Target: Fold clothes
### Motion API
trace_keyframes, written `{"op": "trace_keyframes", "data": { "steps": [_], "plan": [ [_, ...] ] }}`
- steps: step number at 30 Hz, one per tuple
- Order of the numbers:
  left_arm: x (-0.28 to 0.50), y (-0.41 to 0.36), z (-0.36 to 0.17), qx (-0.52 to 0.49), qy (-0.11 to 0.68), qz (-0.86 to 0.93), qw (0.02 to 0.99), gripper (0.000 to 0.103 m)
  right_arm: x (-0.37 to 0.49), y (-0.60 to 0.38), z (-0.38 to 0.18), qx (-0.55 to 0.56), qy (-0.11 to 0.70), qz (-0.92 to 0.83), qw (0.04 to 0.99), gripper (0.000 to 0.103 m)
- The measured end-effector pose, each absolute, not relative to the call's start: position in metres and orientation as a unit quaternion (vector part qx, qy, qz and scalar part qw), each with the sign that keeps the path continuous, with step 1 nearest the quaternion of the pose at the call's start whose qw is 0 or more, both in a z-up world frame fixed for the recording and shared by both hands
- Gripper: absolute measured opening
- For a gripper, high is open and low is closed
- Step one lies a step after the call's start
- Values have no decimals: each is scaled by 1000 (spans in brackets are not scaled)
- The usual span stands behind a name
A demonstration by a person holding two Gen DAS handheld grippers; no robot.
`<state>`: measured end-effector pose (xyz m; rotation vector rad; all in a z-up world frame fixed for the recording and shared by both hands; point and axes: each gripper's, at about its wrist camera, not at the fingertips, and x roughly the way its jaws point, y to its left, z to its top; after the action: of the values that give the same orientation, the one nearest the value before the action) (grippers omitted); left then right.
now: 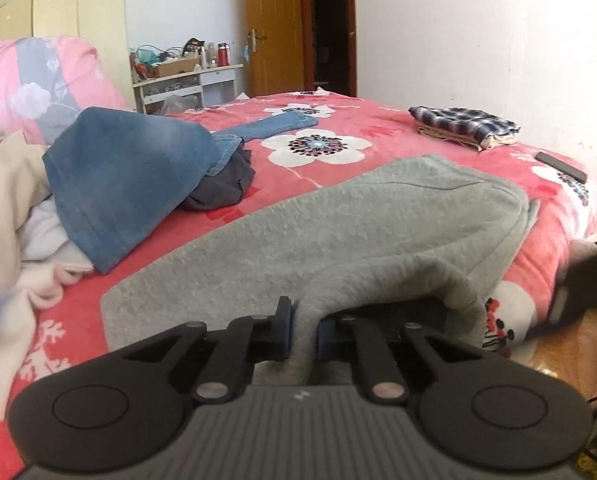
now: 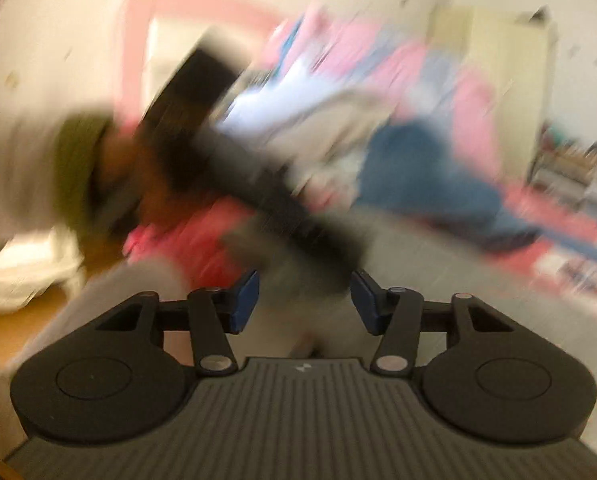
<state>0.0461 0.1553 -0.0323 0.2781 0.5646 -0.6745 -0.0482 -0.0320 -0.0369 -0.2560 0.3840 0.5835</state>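
A grey fleece garment (image 1: 338,232) lies spread across the red flowered bed (image 1: 378,120). My left gripper (image 1: 305,332) is shut on a raised fold of its near edge, with the cloth pinched between the blue pads. My right gripper (image 2: 304,300) is open and empty; its view is heavily blurred, with grey cloth (image 2: 418,256) below and beyond it. A dark blurred shape at the right edge of the left wrist view (image 1: 582,288) looks like the right gripper beside the bed.
Blue jeans (image 1: 130,176) over a dark garment (image 1: 226,184) lie on the left, on a cream and white pile (image 1: 10,216). A folded plaid stack (image 1: 464,126) and a dark remote (image 1: 562,166) sit at the far right. Door, shelves and wardrobe stand behind.
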Motion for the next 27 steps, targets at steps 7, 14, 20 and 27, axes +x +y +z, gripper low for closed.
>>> {"op": "trace_keyframes", "data": {
  "steps": [7, 14, 20, 27],
  "plan": [
    [40, 155, -26, 138, 263, -335, 894, 12, -13, 2, -79, -135, 246, 289, 915, 19],
    [37, 156, -26, 137, 257, -337, 895, 12, -12, -2, -58, -98, 146, 251, 952, 19],
    [40, 157, -25, 131, 255, -340, 896, 11, -29, 3, -56, -117, 112, 275, 948, 19],
    [39, 158, -25, 132, 255, -343, 894, 11, -36, 4, -56, -155, 88, 245, 953, 18]
  ]
}}
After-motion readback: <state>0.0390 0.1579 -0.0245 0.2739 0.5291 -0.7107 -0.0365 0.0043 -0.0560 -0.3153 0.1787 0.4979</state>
